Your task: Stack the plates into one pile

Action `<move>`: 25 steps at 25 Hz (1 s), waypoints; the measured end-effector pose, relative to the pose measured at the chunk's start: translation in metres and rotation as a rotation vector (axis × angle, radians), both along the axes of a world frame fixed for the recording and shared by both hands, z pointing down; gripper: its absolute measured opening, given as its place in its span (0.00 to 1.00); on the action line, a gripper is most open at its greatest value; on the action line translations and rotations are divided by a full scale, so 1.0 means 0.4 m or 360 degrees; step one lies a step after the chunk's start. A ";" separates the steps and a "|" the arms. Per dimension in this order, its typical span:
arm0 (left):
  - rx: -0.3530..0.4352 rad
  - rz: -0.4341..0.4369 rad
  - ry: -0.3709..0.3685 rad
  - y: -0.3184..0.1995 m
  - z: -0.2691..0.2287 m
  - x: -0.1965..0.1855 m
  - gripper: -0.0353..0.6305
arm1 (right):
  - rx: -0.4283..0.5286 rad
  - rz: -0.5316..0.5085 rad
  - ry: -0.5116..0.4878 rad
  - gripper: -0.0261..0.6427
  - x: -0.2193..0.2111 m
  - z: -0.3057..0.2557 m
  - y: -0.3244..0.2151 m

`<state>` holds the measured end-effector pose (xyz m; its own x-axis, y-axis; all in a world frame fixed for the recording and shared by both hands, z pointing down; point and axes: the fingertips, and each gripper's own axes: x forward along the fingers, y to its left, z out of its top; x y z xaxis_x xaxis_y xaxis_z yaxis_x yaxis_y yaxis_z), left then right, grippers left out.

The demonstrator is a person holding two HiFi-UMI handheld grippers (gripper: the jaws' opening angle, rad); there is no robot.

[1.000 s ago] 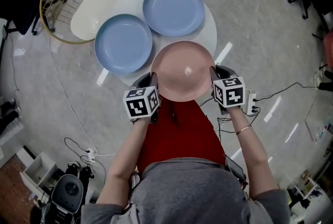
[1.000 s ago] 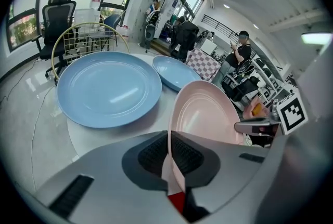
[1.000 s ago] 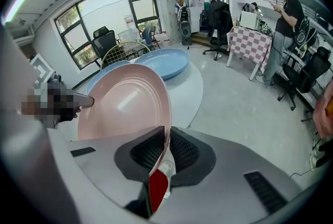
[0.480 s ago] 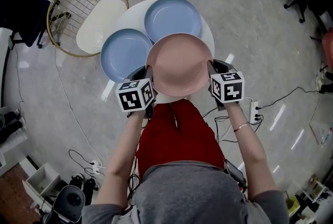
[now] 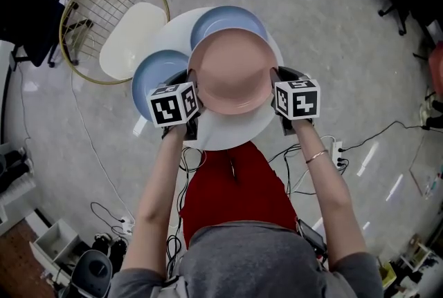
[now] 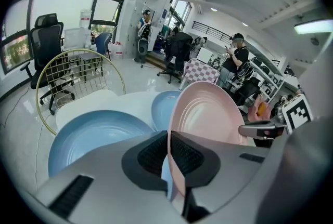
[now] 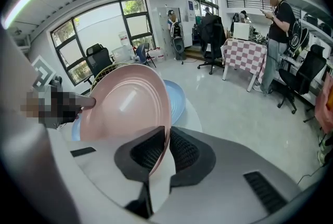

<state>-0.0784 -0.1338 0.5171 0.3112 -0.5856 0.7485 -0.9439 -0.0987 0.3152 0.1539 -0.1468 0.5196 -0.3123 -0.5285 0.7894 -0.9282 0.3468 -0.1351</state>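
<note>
- Pink plate [image 5: 232, 70]: held clear above the round white tabletop [image 5: 228, 134], hollow side up, gripped at two opposite rim pts.
- L gripper [image 5: 192, 86]: at the pink plate's left rim. Jaws clenched on that rim; left gripper view shows the rim edge pinched between the dark pads.
- R gripper [image 5: 275, 82]: at the pink plate's right rim. Jaws clenched on it likewise, with the rim running between the pads in right gripper view.
- Near blue plate [image 5: 154, 74]: flat on the tabletop, left of the pink plate. Its right part is covered by the pink plate in head view.
- Far blue plate [image 5: 227, 16]: flat on the tabletop, beyond the pink plate. Only its far arc shows past the pink rim.
- Contact between the two blue plates: can't tell, as the pink plate hides the spot.
- Chair [image 5: 131, 34]: cream seat, gold wire back. It stands on the floor beyond and left of the pink plate, near the tabletop edge.
</note>
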 end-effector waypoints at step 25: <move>-0.0121 0.0023 -0.0057 -0.299 0.103 -0.026 0.09 | -0.0136 0.0062 0.0019 0.11 -0.022 0.130 -0.257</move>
